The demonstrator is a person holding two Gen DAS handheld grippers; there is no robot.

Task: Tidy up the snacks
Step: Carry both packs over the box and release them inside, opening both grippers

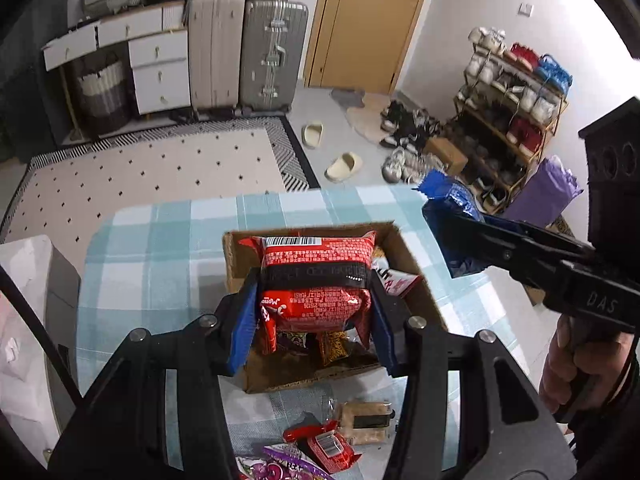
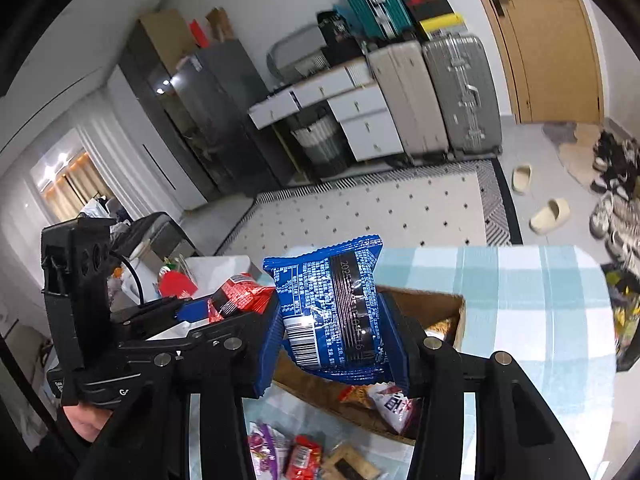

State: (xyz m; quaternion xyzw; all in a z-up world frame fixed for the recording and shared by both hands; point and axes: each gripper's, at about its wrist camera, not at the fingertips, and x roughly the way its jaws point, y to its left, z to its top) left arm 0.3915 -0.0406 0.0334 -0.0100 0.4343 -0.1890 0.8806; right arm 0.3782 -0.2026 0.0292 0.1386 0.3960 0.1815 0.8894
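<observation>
Left gripper clamped on a red snack packet, held above the open cardboard box sitting mid-table on the blue checked tablecloth. Right gripper pinching a blue snack packet, raised over the box's right side. Inside the box already: brown and white-red packets. Loose at the table's near edge: a small red packet, a tan bar, a purple packet. Risks, as a guess: both packets dropped together could collide or catch the box wall and slide out; slick foil could slip from the pads; crowded grippers could knock each other above the narrow opening.
</observation>
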